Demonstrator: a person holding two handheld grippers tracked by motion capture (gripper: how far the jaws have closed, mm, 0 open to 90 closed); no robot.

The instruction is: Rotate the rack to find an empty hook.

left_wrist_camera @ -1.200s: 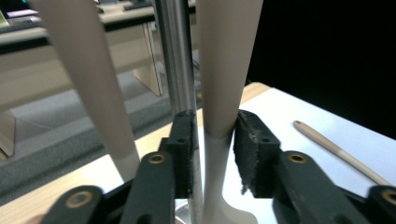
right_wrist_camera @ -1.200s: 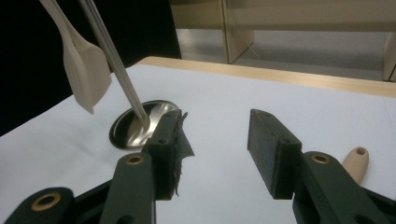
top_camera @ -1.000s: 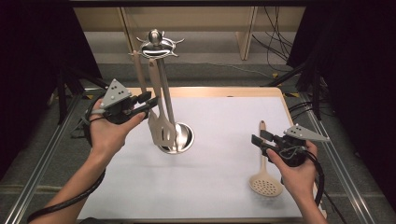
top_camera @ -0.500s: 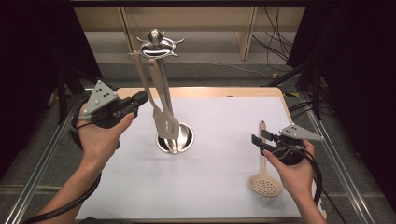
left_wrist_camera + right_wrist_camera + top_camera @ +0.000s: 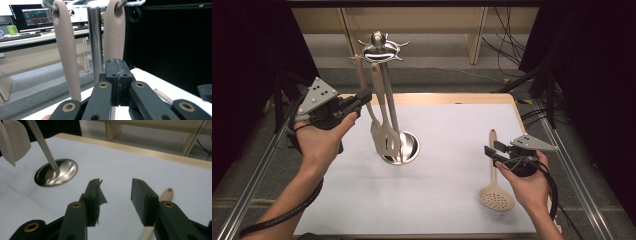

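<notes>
Left gripper [image 5: 117, 75] pressed together, empty, beside smooth beige handles [image 5: 65, 50]; right gripper [image 5: 117, 195] spread above the slotted spoon [image 5: 495, 187].

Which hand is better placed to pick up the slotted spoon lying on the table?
Right. The right tongs hover open right beside the slotted spoon's handle, jaws just closing with nothing between them. The left tongs are shut, empty, up by the utensil stand, across the table.
</notes>
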